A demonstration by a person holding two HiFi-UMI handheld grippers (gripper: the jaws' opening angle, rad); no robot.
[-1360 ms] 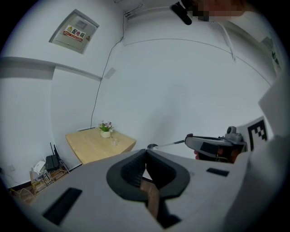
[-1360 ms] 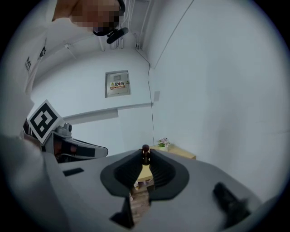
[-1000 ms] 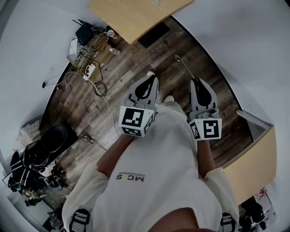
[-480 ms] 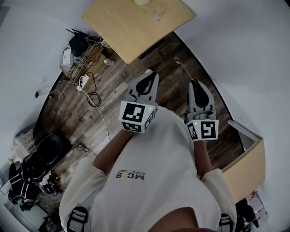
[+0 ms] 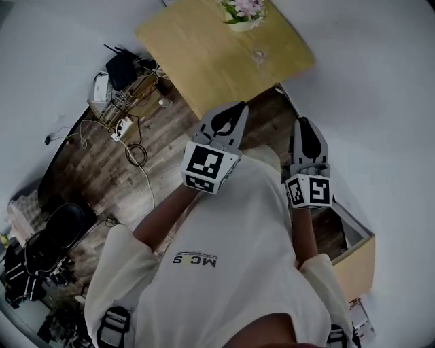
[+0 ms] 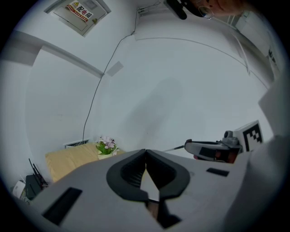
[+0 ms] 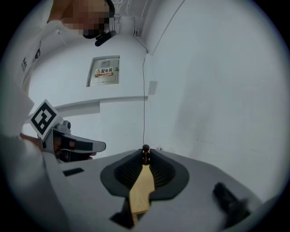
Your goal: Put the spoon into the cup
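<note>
Right gripper view shows your right gripper (image 7: 145, 154) pinching the spoon (image 7: 145, 148); its jaws are pressed against the slim handle, and only a small dark end pokes out past their tips, seen almost end-on. Left gripper view catches the same spoon from the side, a thin rod jutting forward from the right gripper's nose against the white wall (image 6: 181, 90); your left gripper (image 6: 146, 154) has its jaws pressed together at the tips with nothing between them. Head view has you holding both grippers out side by side in front of your white shirt (image 5: 224, 258), above the wood floor (image 5: 149, 170); the wooden table (image 5: 204, 47) lies ahead, carrying a flower pot (image 5: 242, 12) and what looks like a small clear cup (image 5: 258, 56), well apart from the spoon and both grippers.
</note>
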